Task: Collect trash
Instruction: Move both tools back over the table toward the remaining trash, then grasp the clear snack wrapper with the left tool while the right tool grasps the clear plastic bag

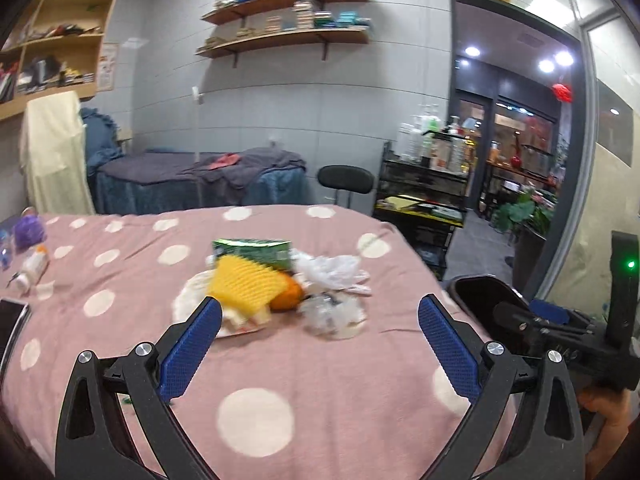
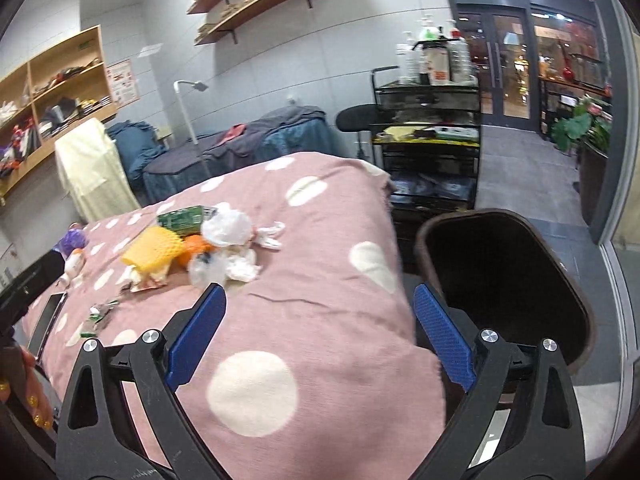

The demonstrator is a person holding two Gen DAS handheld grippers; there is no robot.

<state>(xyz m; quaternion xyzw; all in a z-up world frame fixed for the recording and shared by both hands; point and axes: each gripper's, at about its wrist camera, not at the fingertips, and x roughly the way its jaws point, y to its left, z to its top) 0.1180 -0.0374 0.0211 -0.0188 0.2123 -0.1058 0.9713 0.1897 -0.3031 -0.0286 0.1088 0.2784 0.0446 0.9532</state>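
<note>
Both wrist views sit low over the pink dotted bed (image 1: 280,360), facing the far wall. Left looks straight at the trash pile (image 1: 280,284), fairly near. Right angled further right, catching the dark bin (image 2: 500,280). Shared: bed, pile, shelves.

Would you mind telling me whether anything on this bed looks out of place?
Yes: a litter pile sits mid-blanket: yellow foam net, orange, green carton, crumpled white plastic bag. Loose scraps lie near the phone.

Ahead of the left hand-held gripper (image 1: 320,314), a trash pile (image 1: 280,280) lies on the bed (image 1: 320,380); a bin (image 2: 504,280) stands right of the bed, a phone (image 1: 12,320) far left.
</note>
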